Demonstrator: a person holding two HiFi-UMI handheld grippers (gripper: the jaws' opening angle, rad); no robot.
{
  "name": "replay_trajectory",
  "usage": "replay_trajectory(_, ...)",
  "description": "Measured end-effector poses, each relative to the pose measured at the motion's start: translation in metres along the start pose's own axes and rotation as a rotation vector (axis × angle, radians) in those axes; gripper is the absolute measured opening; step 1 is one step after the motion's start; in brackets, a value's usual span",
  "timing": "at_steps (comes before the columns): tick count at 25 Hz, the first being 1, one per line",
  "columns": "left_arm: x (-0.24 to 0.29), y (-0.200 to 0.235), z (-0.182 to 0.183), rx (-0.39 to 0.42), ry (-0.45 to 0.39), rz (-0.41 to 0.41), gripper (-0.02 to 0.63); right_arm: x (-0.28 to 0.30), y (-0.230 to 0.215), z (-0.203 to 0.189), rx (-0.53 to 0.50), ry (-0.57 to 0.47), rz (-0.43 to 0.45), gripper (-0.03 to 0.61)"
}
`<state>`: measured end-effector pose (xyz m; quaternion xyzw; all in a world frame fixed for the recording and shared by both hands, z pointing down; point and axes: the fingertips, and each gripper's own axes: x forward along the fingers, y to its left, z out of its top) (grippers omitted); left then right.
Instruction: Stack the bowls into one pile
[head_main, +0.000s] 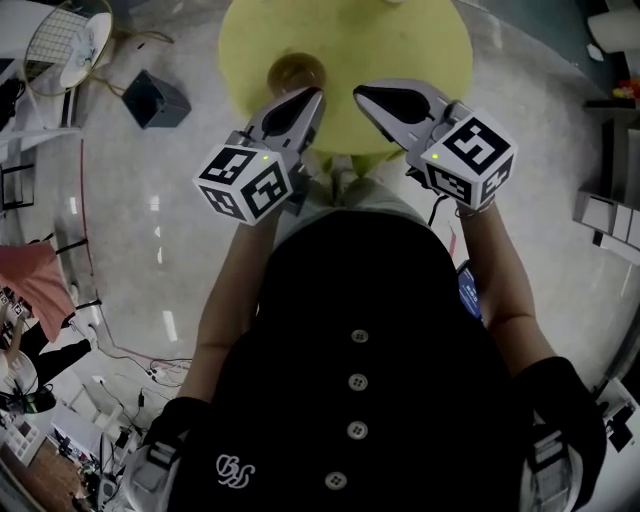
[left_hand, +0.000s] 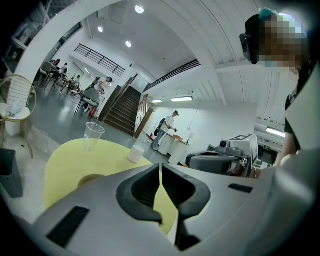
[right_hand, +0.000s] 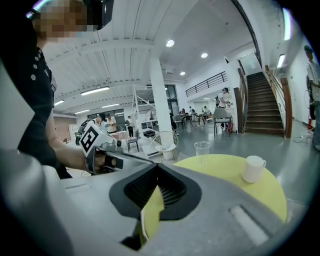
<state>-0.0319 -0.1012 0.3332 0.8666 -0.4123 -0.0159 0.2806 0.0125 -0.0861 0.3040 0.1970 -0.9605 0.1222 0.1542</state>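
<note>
Hovering at the near edge of the yellow worktop (head_main: 425, 50), both sets of jaws clenched with nothing between them. Tan bowl (head_main: 296, 72) sits just ahead of the left gripper (head_main: 313, 97) tips. From the right gripper (head_main: 364, 94) it lies ahead and leftward, farther off. Left hand nearer. One bowl or a pile: cannot tell.

Brownish round bowl (head_main: 296, 68), on yellow table (head_main: 400, 40)
</note>
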Motion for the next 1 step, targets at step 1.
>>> replay_trajectory(1, -0.0017, -0.001, -0.0004, 0.0, 0.002, -0.001, 0.023, 0.0009, 0.0029, -0.0007, 0.006, -0.003, 0.0, 0.005)
